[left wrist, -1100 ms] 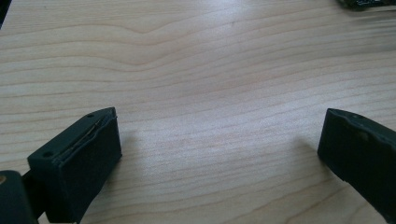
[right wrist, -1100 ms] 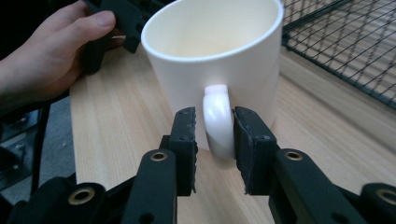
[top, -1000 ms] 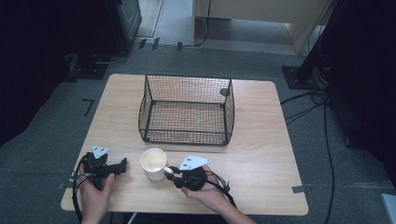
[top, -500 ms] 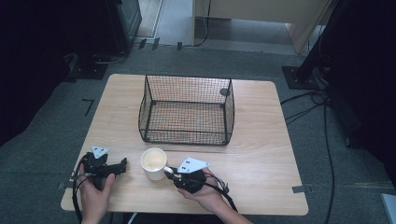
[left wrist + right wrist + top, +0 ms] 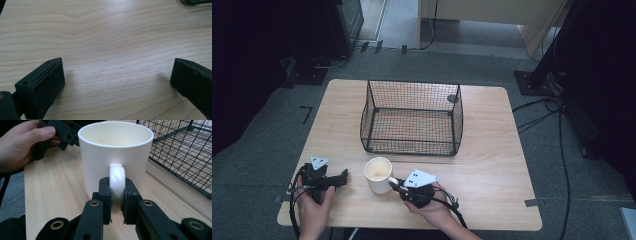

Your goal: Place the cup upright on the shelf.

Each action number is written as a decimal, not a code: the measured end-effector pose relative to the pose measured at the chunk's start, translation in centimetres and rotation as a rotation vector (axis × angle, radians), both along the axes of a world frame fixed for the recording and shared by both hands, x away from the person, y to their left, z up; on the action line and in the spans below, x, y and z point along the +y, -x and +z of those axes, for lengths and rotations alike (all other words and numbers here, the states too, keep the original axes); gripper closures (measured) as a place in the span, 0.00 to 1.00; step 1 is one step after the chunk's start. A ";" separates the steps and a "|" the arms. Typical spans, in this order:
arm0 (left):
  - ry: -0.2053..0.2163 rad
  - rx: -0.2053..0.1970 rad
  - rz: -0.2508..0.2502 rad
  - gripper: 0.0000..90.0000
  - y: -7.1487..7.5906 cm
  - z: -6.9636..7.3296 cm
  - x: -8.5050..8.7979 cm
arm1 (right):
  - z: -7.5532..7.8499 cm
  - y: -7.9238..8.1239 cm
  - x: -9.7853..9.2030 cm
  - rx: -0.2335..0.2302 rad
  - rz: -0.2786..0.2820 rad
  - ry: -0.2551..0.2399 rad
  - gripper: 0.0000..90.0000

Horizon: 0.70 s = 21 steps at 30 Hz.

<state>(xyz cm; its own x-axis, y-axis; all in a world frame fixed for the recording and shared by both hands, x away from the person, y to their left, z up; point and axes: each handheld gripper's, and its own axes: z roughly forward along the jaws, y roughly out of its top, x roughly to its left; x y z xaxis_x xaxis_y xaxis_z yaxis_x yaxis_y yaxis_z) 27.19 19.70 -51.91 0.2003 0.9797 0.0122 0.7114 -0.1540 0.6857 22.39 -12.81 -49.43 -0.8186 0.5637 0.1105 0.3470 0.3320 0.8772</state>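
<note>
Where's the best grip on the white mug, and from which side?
By its handle, from the person's side of the table. The mug stands upright with the handle pointing toward the right claw, a narrow loop the pads fit around. That claw is already shut on it, coming in level. The body looks too wide and smooth.

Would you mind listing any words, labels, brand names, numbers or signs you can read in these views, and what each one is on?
There is no readable text.
White mug: plain, no print on the side that shows.
Wire basket: no tag or label.
Grey plates on the left gripper and right gripper: small dark marks, too small to read.
Wooden table: bare grain, no markings.
</note>
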 end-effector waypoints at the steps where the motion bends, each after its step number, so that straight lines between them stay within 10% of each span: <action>1: 0.000 0.000 0.000 0.00 0.0 0.0 0.0 | 0.0 0.0 0.0 0.001 -0.002 -0.002 0.90; 21: 0.000 0.000 0.000 0.00 0.0 0.0 0.0 | 2.1 0.3 -0.8 -0.043 -0.002 -0.053 0.90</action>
<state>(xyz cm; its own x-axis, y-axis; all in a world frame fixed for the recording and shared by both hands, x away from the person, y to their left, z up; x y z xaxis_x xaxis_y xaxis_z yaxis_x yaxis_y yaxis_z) 27.18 19.70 -51.91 0.2002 0.9797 0.0121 0.7117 -0.1540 0.6854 22.11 -13.64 -47.29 -0.8219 0.5598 0.1051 0.3094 0.2837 0.9076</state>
